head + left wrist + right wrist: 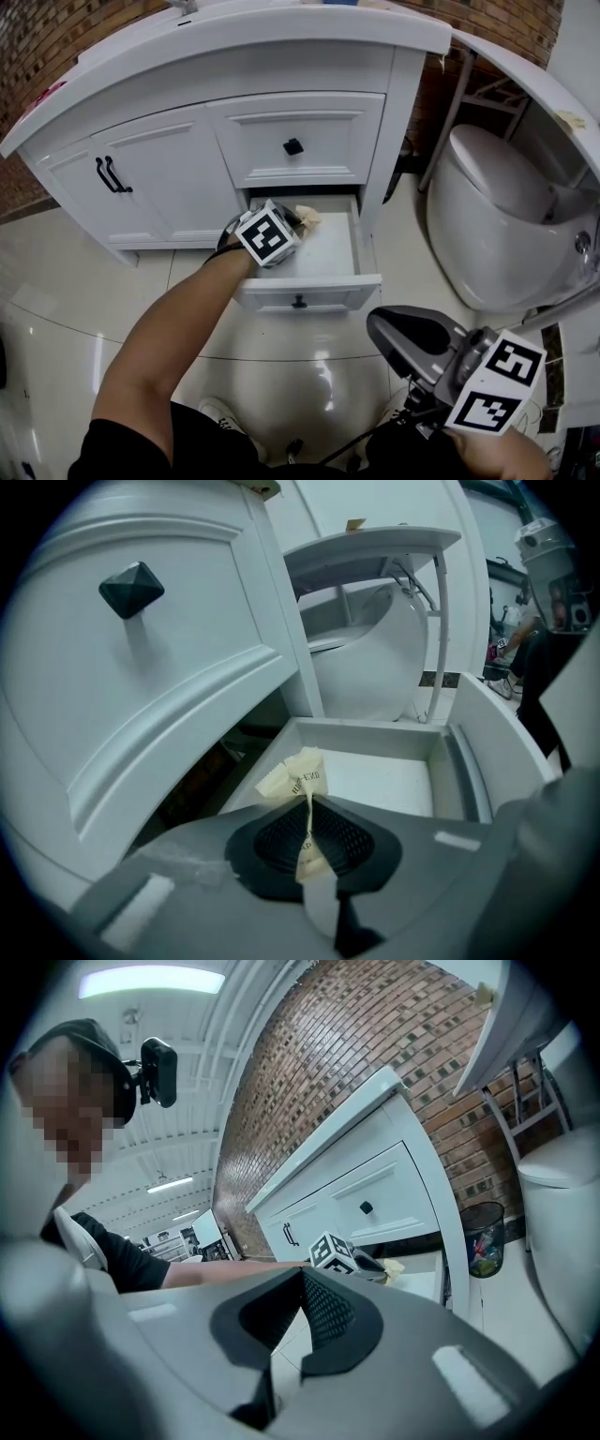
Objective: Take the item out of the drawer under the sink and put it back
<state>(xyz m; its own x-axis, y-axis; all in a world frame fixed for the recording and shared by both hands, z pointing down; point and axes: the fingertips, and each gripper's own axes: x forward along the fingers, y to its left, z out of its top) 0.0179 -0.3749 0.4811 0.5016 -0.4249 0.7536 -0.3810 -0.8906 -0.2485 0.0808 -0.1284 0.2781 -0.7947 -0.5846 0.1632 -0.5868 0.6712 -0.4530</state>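
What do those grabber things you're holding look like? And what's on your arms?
The left hand-held gripper and the right hand-held gripper are both smooth grey plastic. Black meshy pads line their jaws. Each carries a white cube printed with black square markers. A thin black cable runs below the right one. The person wears a black short sleeve.

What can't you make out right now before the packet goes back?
Print on the paper packet: left gripper view, too small, creased.
Packet's lower end: pinched inside the left gripper.
Open drawer rear: head view, under the cabinet.
Waste bin contents: right gripper view, too small.
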